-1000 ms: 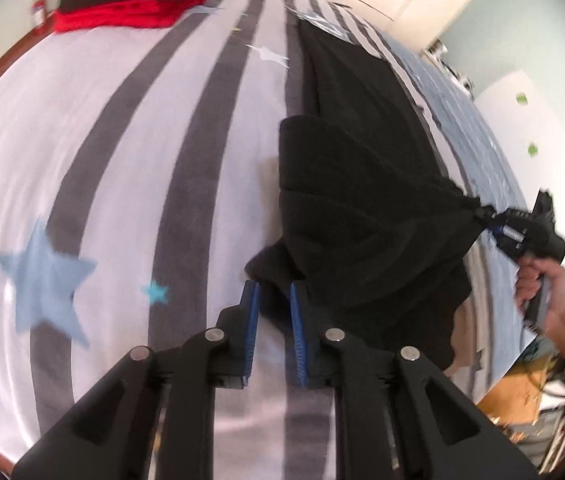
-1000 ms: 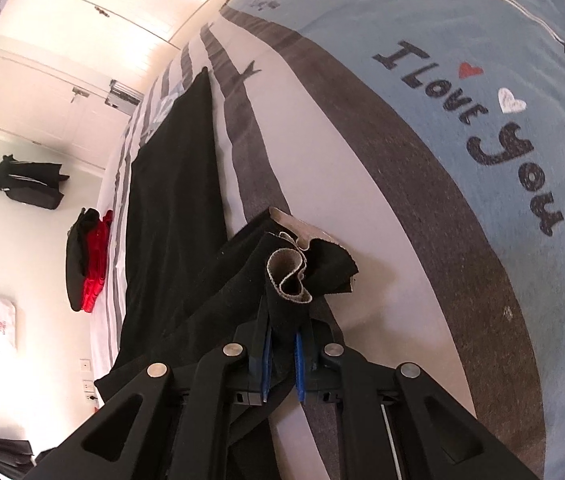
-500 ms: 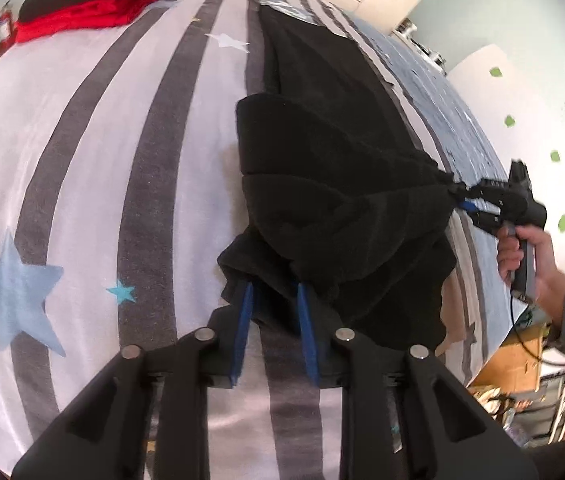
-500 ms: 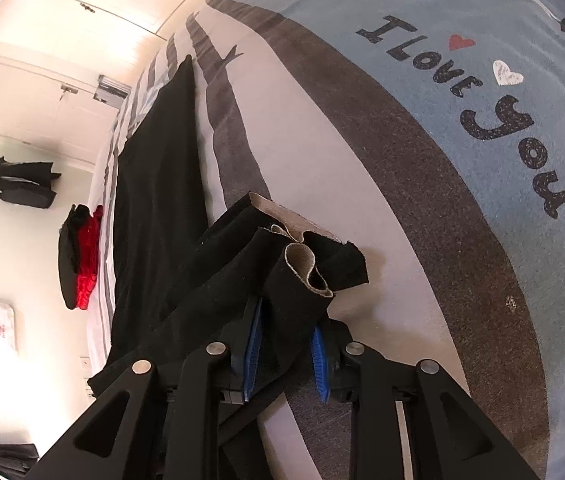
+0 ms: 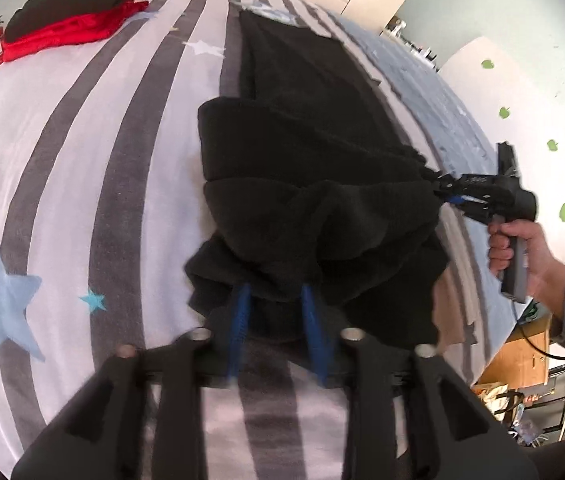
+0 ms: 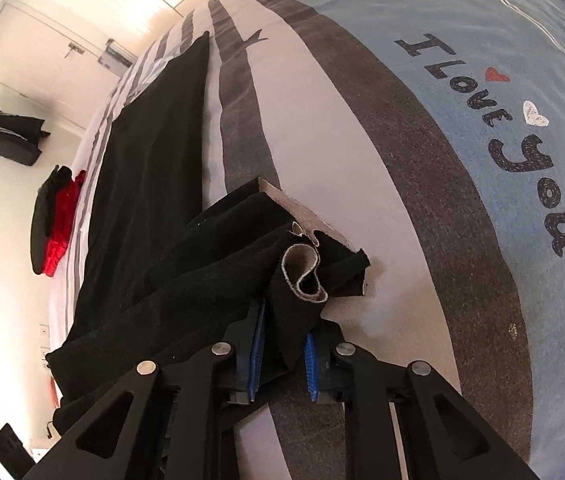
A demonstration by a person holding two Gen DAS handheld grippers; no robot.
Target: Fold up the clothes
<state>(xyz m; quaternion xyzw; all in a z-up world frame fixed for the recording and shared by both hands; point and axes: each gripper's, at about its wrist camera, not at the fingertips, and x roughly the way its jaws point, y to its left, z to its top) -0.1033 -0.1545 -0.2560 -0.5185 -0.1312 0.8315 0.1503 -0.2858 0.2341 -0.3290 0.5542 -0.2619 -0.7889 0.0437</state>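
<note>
A long black garment (image 5: 306, 148) lies on the striped bed, its near end folded back and bunched. My left gripper (image 5: 274, 312) is open, its blue pads either side of the bunched near edge, which covers the fingertips. My right gripper (image 6: 282, 344) is open with a fold of the black garment (image 6: 142, 168) and its beige lining (image 6: 302, 268) lying loose between the pads. In the left wrist view the right gripper (image 5: 448, 196) sits at the garment's right corner, held by a hand (image 5: 518, 248).
A folded black and red pile (image 5: 70, 16) sits at the bed's far left corner; it also shows in the right wrist view (image 6: 54, 220). The bedspread (image 6: 482, 160) has grey stripes, stars and "I Love You" print. A cardboard box (image 5: 518, 356) and clutter lie beyond the bed's right edge.
Both grippers have opened wider. The right one released its pinch on the fabric. The left one moved forward until the garment's near edge lies between its pads.
</note>
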